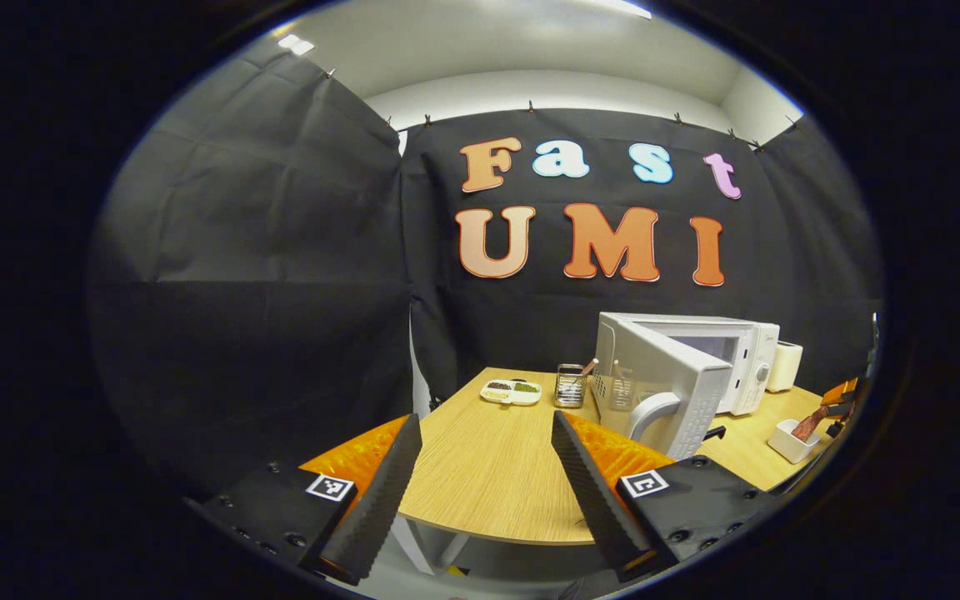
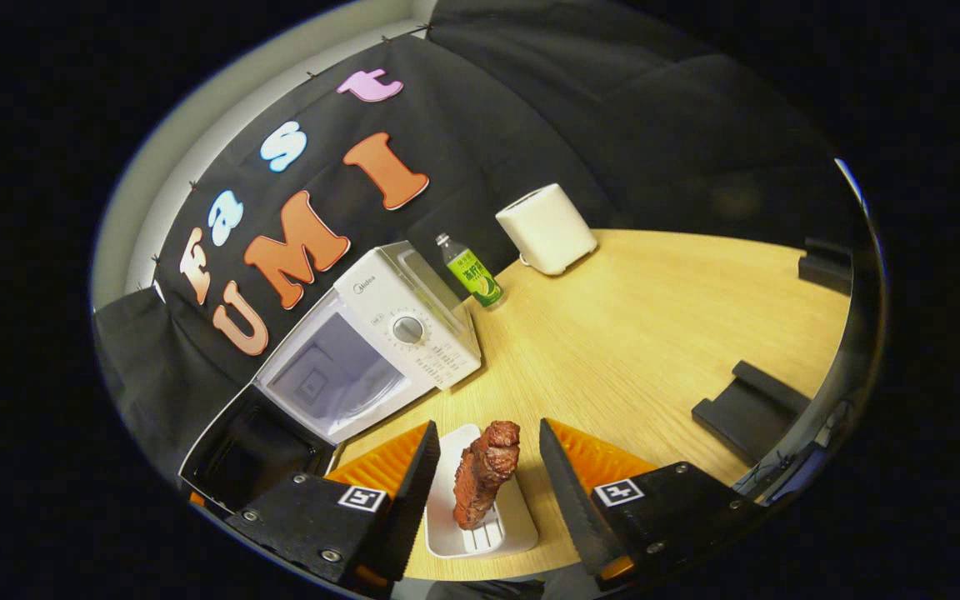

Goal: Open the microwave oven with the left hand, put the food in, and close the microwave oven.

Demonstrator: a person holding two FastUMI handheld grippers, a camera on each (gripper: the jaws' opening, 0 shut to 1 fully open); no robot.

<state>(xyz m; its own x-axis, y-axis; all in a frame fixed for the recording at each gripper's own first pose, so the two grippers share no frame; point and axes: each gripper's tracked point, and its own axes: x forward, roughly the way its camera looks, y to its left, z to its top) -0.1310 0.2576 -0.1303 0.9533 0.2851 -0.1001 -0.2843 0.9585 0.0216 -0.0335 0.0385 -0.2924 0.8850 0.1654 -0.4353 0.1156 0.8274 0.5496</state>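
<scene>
Microwave oven (image 1: 697, 367) first: we see it toward the back of the wooden table (image 1: 480, 475) with its door (image 1: 663, 392) swung out, so we judge the opening step done and the loading step in hand. Going left to right in the left gripper view, our left gripper (image 1: 487, 467) hangs back over the near table edge, its fingers spread wide and holding nothing, level and aimed past a small divided dish (image 1: 512, 391) and a wire rack (image 1: 570, 385) toward the oven.

In the right gripper view the cavity (image 2: 334, 379) gapes at the left, beside a green bottle (image 2: 472, 273) and a white toaster (image 2: 547, 229). Our right gripper (image 2: 487, 462) tilts down over the food (image 2: 484, 473), a brown piece of meat standing in a white tray (image 2: 480, 533). The fingers stand apart on either side of it, not touching. Next, we reckon, they must close on the meat, lift it, then swing left into the cavity.
</scene>
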